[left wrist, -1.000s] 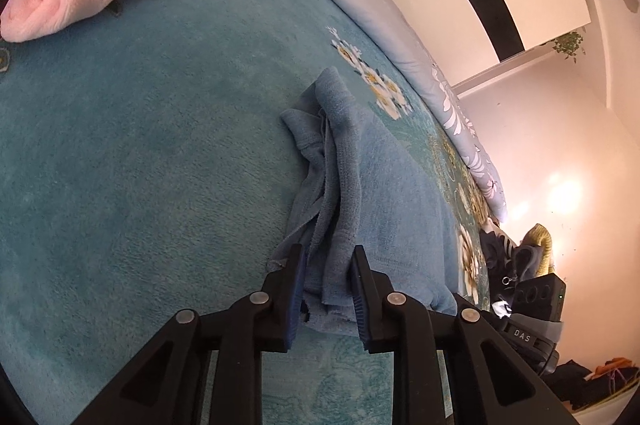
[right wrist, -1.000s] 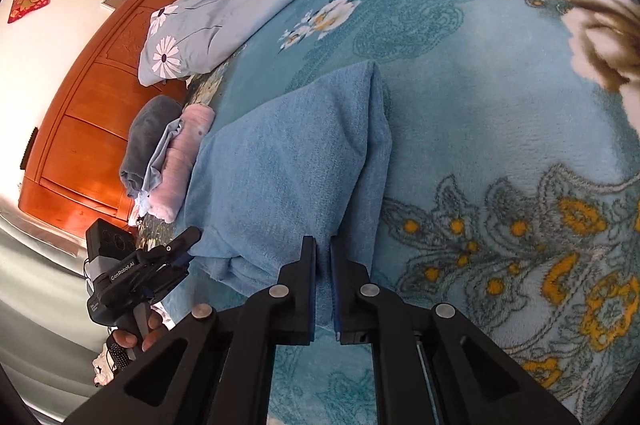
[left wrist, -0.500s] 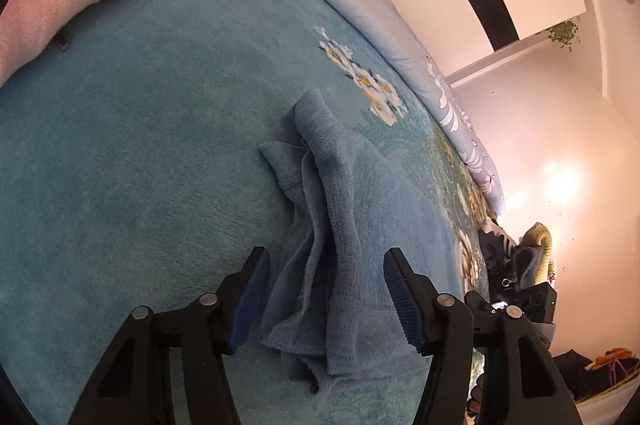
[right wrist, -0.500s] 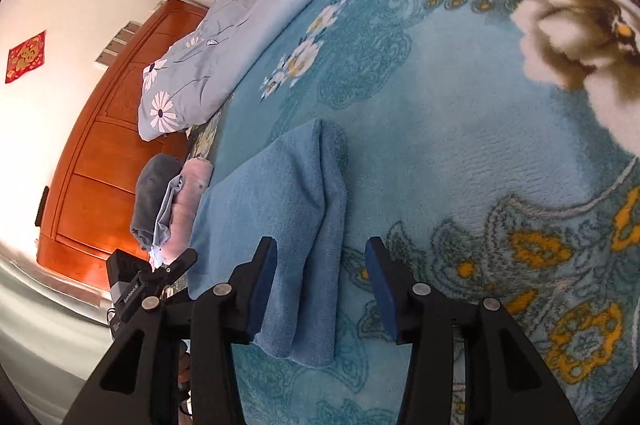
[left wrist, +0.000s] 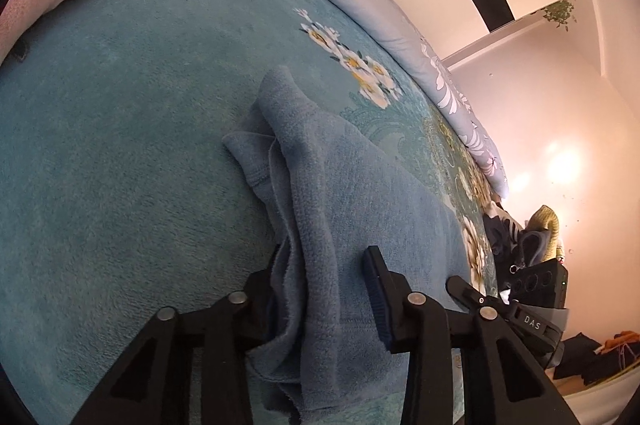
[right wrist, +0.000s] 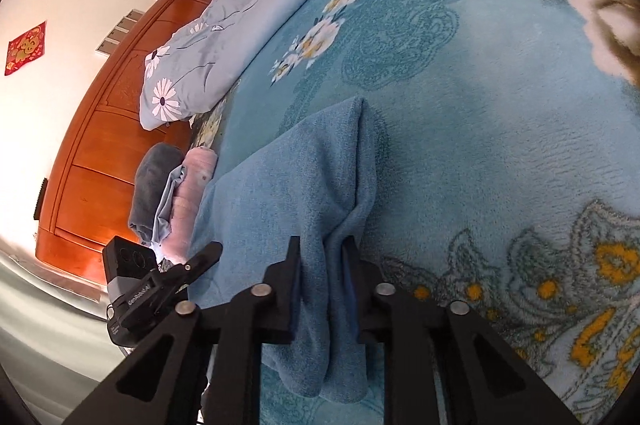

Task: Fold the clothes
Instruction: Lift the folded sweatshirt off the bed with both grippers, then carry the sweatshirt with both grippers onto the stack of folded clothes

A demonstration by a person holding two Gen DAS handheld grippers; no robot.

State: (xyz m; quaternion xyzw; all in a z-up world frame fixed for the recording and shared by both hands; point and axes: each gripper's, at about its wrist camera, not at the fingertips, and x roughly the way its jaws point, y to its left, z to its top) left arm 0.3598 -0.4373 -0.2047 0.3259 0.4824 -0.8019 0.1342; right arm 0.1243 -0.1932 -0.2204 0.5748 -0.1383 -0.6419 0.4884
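Observation:
A blue fleece garment (left wrist: 360, 185) lies folded on the teal flowered blanket (left wrist: 120, 145). In the left wrist view its bunched edge lies between the fingers of my left gripper (left wrist: 324, 265), whose jaws are closing. The left pad touches the folds and a gap shows beside the right pad. In the right wrist view the garment (right wrist: 300, 177) has its other folded edge filling the narrow gap of my right gripper (right wrist: 322, 265), whose jaws are closing onto it. Each view shows the other gripper at the garment's far side.
A folded stack of pink (right wrist: 196, 193) and grey (right wrist: 152, 185) clothes sits near the wooden headboard (right wrist: 100, 145). A pale flowered quilt (right wrist: 240, 17) runs along the blanket's far edge. Dark clothes (left wrist: 516, 233) are heaped past the bed's end.
Both grippers let go of the garment's edges, opened wide, and have now closed in again around them. The garment lies flatter on the blanket than before.

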